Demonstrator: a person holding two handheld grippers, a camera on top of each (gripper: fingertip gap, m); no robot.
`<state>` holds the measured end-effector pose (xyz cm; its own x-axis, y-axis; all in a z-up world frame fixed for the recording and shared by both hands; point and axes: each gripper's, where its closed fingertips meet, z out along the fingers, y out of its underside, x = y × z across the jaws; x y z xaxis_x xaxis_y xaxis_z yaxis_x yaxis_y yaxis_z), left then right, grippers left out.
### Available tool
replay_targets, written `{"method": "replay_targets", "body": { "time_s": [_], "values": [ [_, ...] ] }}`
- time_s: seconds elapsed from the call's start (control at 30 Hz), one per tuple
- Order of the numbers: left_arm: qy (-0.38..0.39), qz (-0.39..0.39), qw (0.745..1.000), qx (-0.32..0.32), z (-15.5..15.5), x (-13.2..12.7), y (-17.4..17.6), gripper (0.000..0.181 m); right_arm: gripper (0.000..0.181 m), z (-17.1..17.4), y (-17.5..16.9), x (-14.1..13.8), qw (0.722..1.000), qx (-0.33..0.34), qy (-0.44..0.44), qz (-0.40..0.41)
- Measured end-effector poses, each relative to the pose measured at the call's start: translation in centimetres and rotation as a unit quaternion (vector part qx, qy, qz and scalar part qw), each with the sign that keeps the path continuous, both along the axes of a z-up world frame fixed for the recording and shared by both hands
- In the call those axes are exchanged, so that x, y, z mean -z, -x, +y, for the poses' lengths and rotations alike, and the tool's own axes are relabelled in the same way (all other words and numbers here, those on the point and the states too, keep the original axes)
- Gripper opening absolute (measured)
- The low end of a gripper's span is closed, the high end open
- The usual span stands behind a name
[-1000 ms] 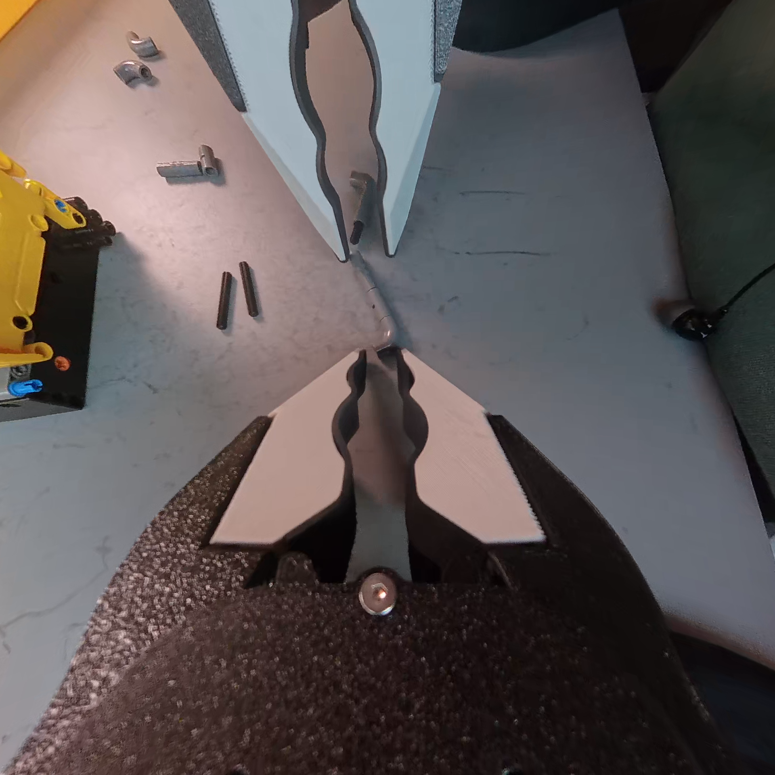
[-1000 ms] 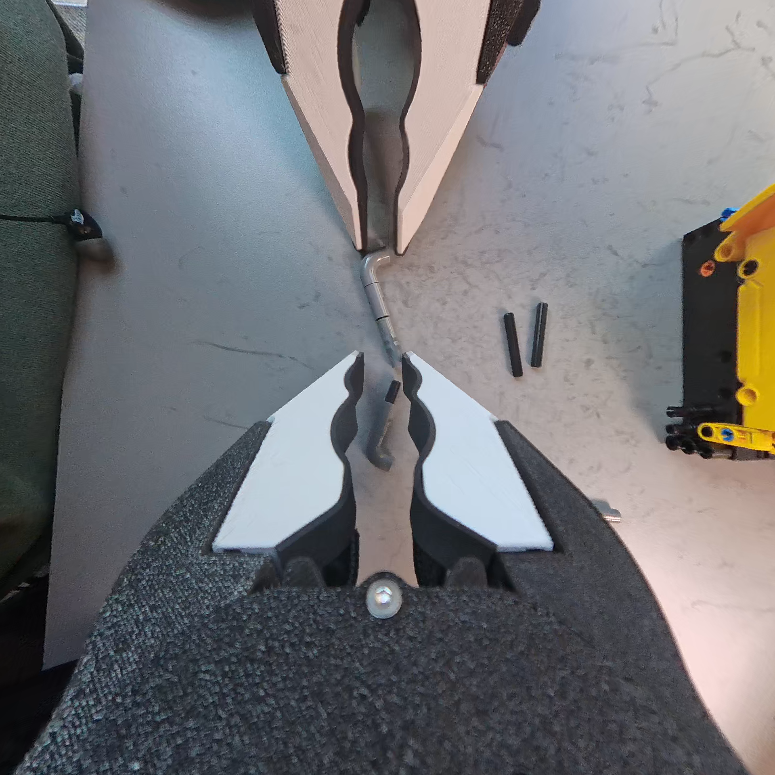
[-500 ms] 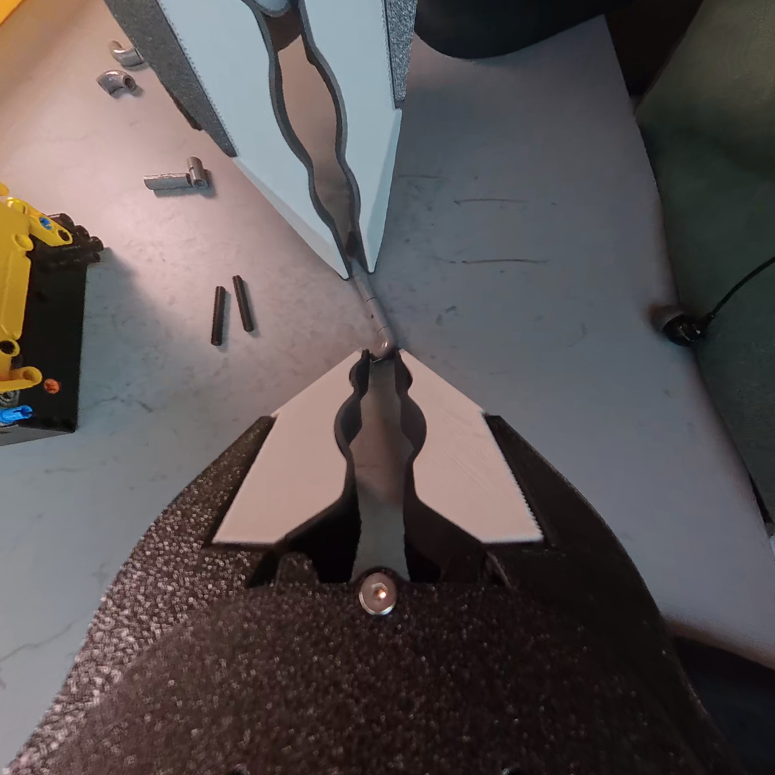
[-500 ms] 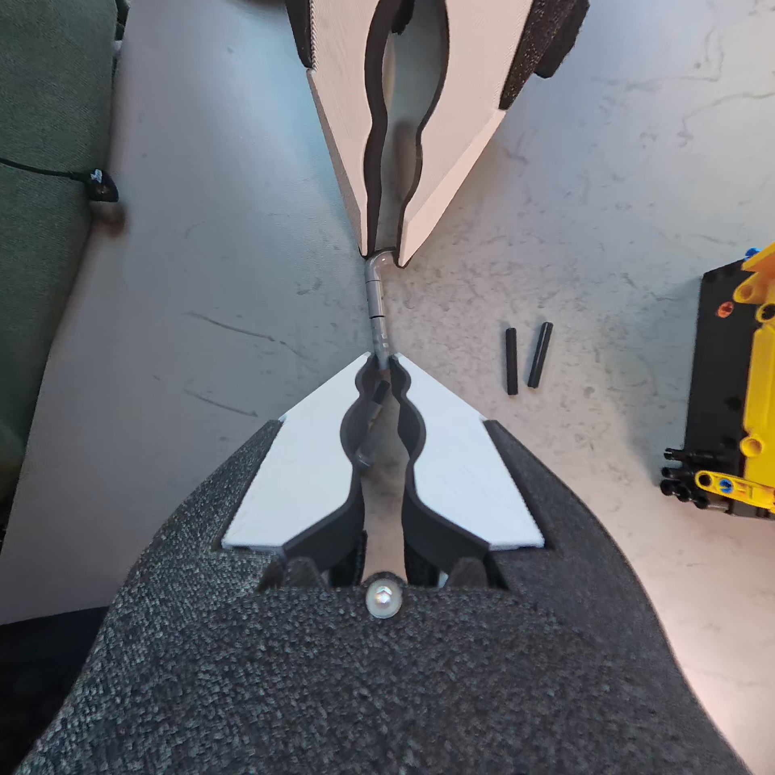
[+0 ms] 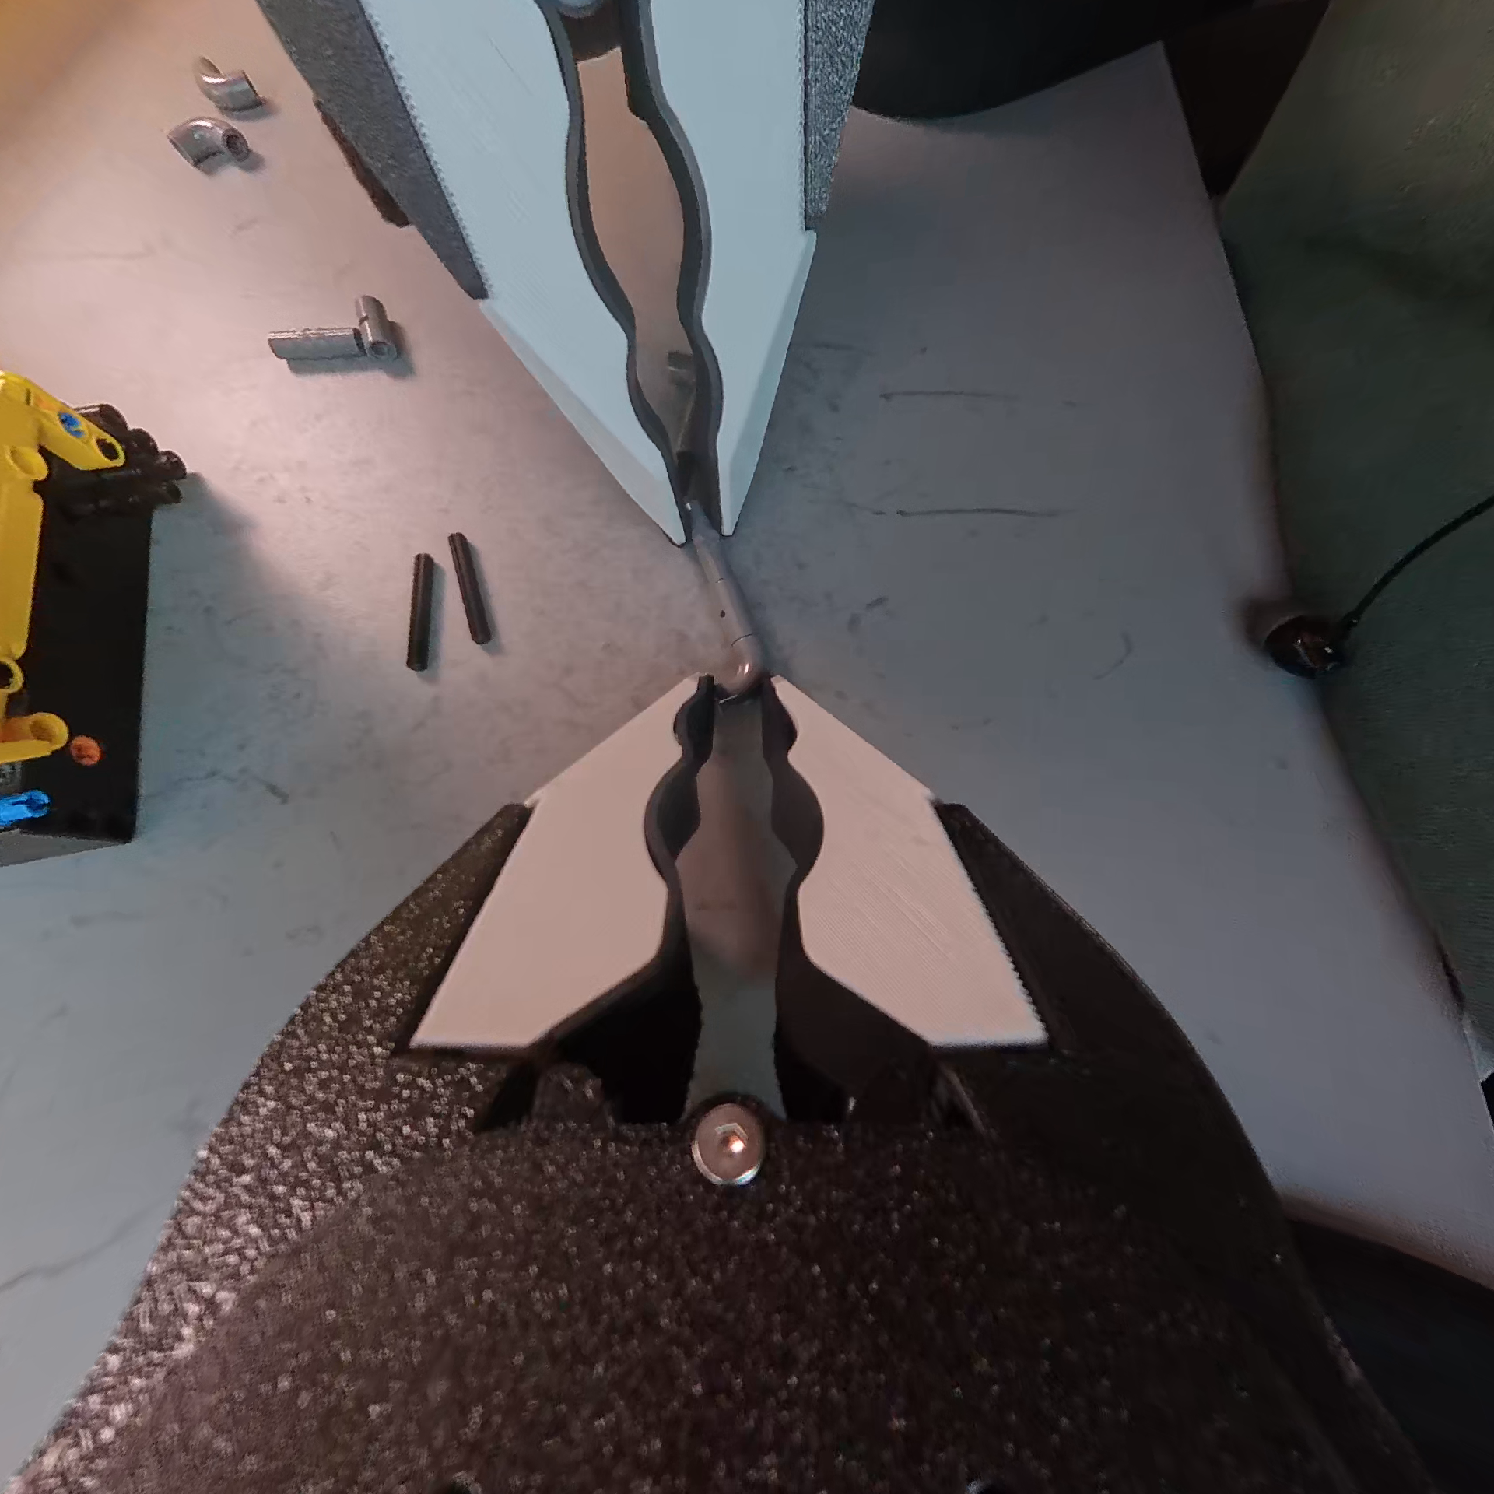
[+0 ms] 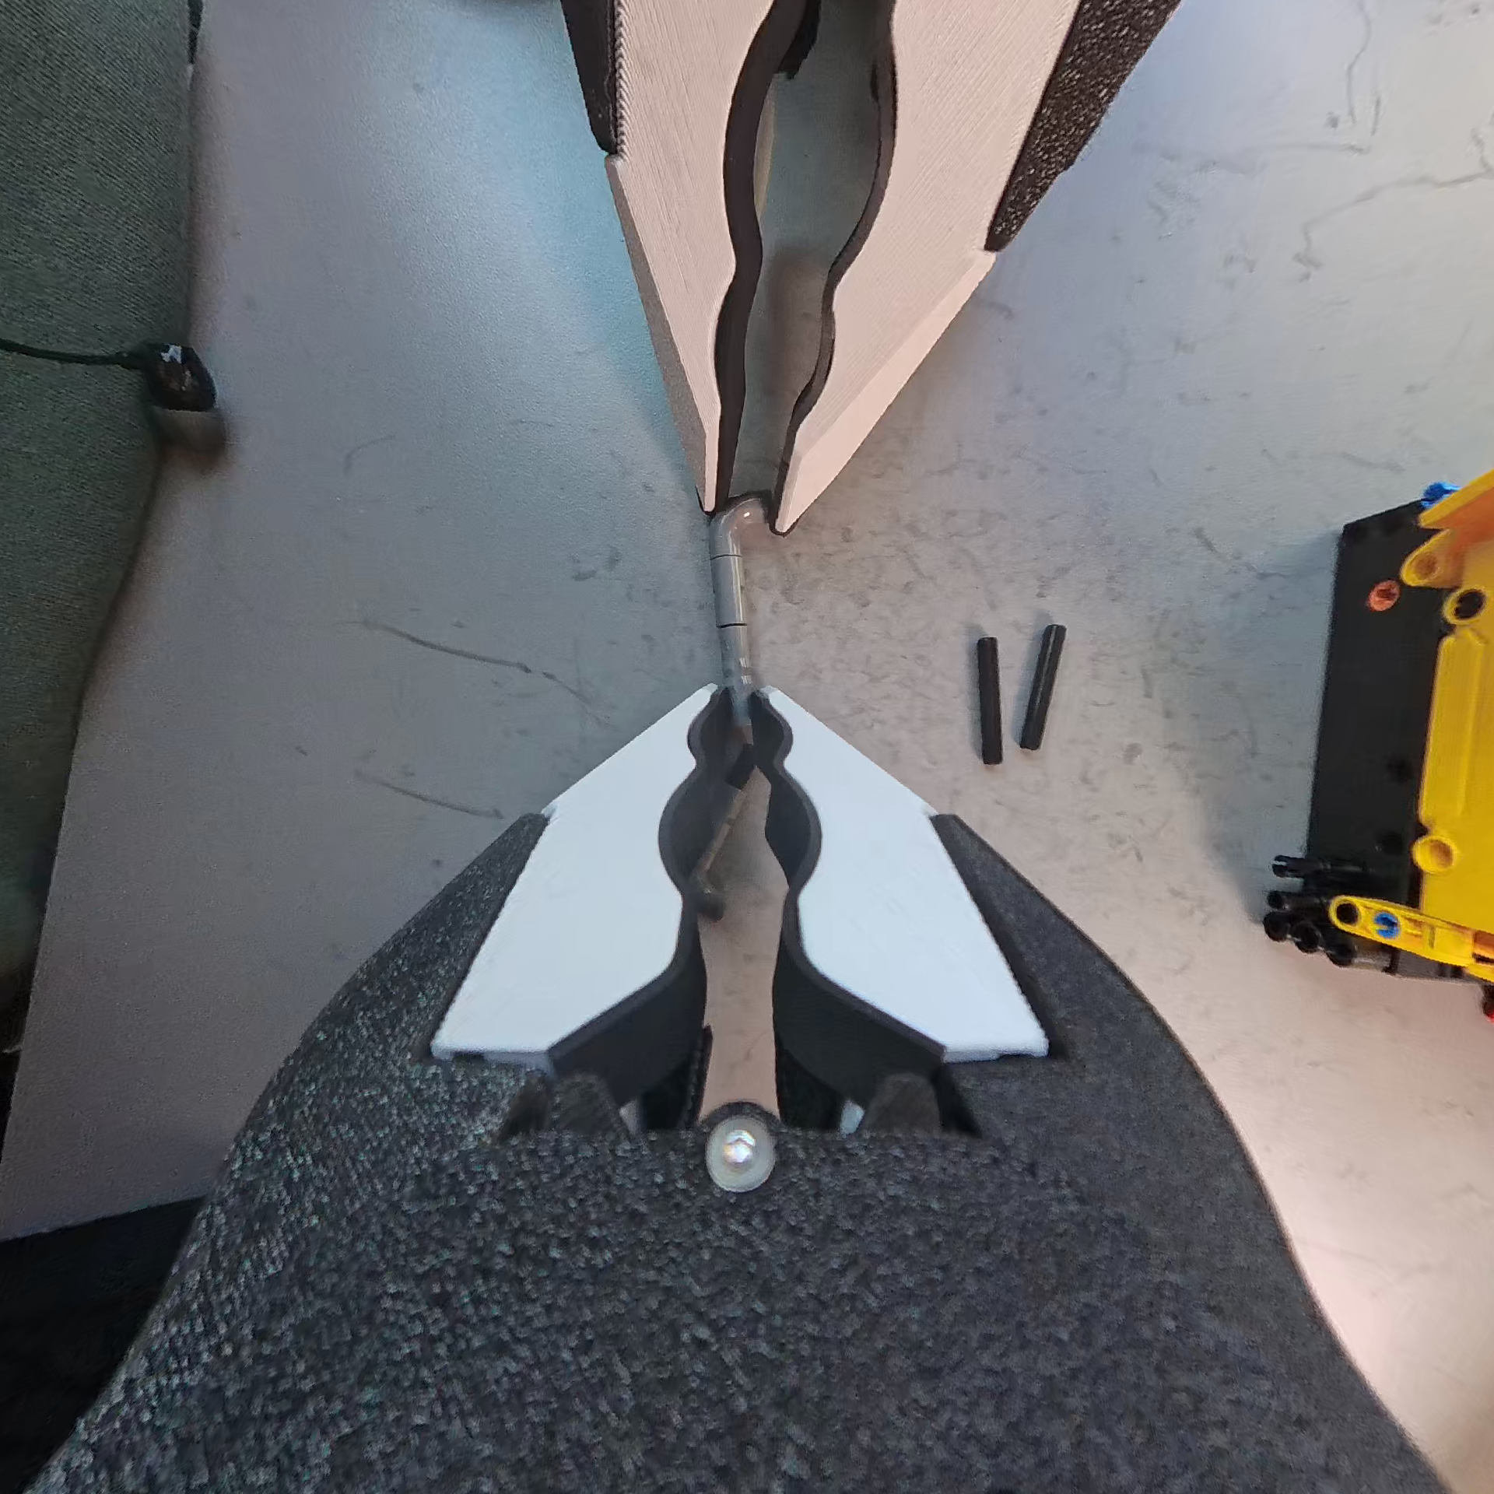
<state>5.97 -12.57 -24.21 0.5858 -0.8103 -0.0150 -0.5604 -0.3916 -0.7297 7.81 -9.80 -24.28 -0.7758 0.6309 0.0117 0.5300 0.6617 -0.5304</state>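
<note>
A thin grey jointed rod (image 5: 723, 594) with an elbow at one end spans between my two grippers above the pale table (image 5: 1010, 647). My left gripper (image 5: 732, 687) is shut on the elbow end. My right gripper (image 5: 702, 525) comes in from the top of the left wrist view and is shut on the rod's other end. In the right wrist view the rod (image 6: 728, 598) runs from my right gripper (image 6: 736, 697) up to my left gripper (image 6: 744, 521). A black pin and a further grey piece trail back between the right fingers.
Two black pins (image 5: 449, 598) (image 6: 1019, 687) lie side by side on the table. A yellow and black toy block assembly (image 5: 48, 614) (image 6: 1439, 728) stands at the table's side. Two grey elbow pieces (image 5: 214, 121) and a grey axle with connector (image 5: 335, 339) lie beyond. A green chair (image 5: 1374, 323) and a black cable end (image 5: 1297, 643) border the table. Tip to tip, the grippers are about 4 cm apart.
A second ago my right gripper was open around the grey piece with the black pin. It has shut on it. My left gripper has stayed shut on the elbow end.
</note>
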Motion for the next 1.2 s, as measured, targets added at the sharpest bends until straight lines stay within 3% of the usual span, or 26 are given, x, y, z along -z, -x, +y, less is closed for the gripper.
{"method": "replay_targets", "body": {
  "time_s": [0.67, 0.87, 1.0, 1.2],
  "values": [
    [-0.009, 0.002, 1.000, 0.000, 0.0, 0.0, 0.7, 0.011, 0.006, -0.3, 0.0, 0.0, 1.000, 0.022, -0.004, 0.014],
    [-0.012, 0.006, 1.000, -0.012, -0.1, 0.0, 1.4, 0.012, 0.008, -0.7, 0.3, -0.2, 0.997, 0.052, 0.029, 0.044],
    [-0.027, -0.007, 0.999, -0.024, -0.2, -0.9, 1.8, 0.018, 0.019, -0.1, -0.2, -0.5, 0.995, 0.076, 0.033, 0.062],
    [-0.038, 0.000, 0.999, -0.014, 0.4, -0.8, 0.1, 0.019, 0.025, 2.0, -2.2, -1.5, 0.988, 0.128, 0.039, 0.081]
  ]
}}
